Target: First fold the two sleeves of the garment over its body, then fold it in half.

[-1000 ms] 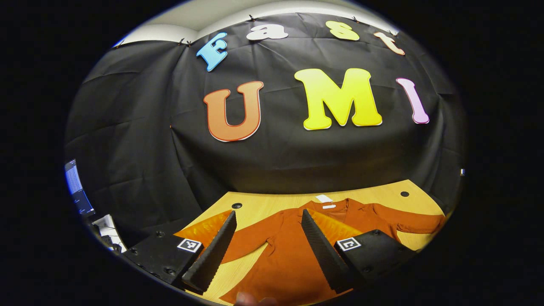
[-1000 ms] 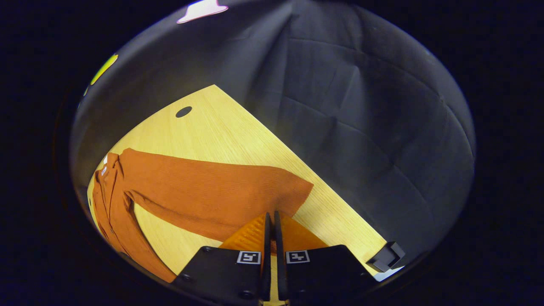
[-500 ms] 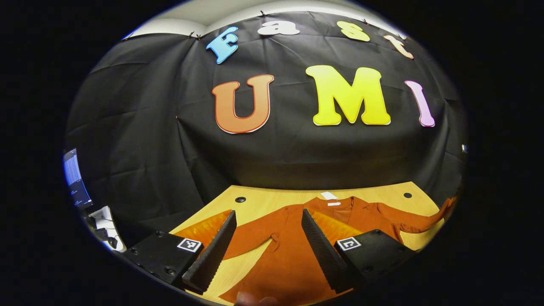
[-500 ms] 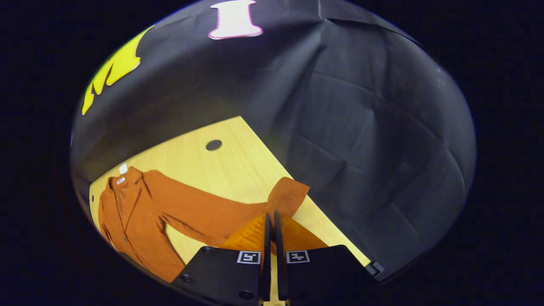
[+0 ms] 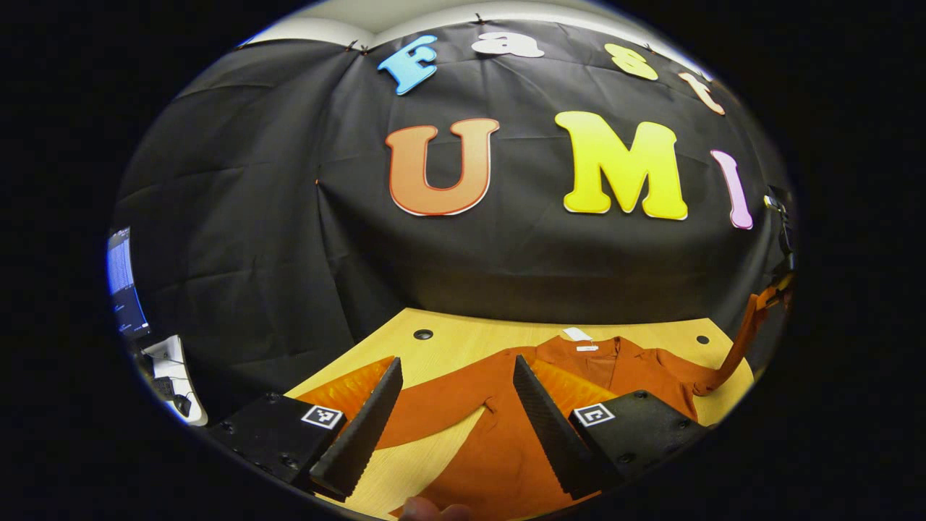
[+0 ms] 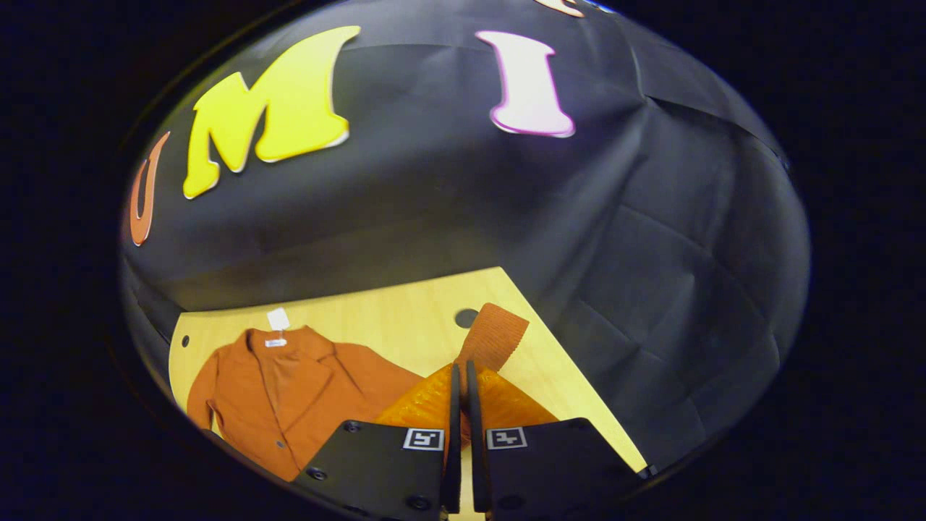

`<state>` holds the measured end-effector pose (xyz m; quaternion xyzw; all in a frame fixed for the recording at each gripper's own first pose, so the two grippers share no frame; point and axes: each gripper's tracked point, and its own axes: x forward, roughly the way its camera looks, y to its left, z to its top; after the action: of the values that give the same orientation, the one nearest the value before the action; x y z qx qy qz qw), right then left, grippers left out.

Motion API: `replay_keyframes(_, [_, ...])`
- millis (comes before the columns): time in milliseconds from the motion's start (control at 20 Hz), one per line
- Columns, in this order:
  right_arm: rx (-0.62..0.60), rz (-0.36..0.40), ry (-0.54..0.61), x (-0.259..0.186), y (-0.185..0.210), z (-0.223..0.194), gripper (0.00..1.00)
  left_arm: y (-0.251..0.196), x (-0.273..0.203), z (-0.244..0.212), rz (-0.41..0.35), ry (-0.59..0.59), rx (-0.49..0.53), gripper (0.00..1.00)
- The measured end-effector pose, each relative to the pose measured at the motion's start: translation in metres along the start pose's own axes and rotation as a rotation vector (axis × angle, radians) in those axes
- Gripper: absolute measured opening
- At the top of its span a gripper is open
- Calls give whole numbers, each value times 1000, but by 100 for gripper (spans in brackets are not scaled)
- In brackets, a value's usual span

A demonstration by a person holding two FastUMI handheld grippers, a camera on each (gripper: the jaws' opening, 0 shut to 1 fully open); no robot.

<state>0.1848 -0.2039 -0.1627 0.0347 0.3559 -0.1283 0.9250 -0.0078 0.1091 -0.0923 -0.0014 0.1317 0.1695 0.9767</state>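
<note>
So far no fold is done: right gripper [image 6: 460,376] is clamped on one raised sleeve [image 6: 494,336], left gripper [image 5: 456,383] hangs agape over garment [image 5: 506,441], flat on table [image 5: 463,340].

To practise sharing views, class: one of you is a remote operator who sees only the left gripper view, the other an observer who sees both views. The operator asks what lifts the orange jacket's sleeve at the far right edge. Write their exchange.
Operator: The sleeve rises off the table at my right edge. What holds it?
Observer: The right gripper is shut on it, with the fabric pinched between both fingers.
Operator: Where along the sleeve is the grip?
Observer: Near its end: the ribbed cuff sticks up just beyond the fingertips.
</note>
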Motion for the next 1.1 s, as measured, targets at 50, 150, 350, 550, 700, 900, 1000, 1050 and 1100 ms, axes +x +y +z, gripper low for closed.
replay_keyframes(50, [-14,21,-14,0,22,8,7,9,1,0,5,0,-10,100])
replay_keyframes(150, [-52,66,-39,-4,70,20,5,25,3,-3,18,0,-22,99])
replay_keyframes(350, [-119,175,-47,-12,173,15,7,65,-2,-1,63,-9,-31,99])
replay_keyframes(550, [-154,249,-27,-10,259,-11,7,110,-12,-5,127,-11,-45,99])
replay_keyframes(700, [-163,308,-8,-7,323,-39,7,141,-18,-14,170,15,-54,99])
replay_keyframes(900, [-187,376,61,5,394,-100,7,182,-25,-23,224,50,-91,100])
replay_keyframes(1000, [-223,388,115,11,414,-135,7,202,-28,-26,261,58,-95,99])
replay_keyframes(1050, [-243,395,144,16,426,-154,7,211,-29,-31,276,65,-96,100])
replay_keyframes(1100, [-248,401,165,21,435,-168,7,220,-31,-35,291,74,-97,100])
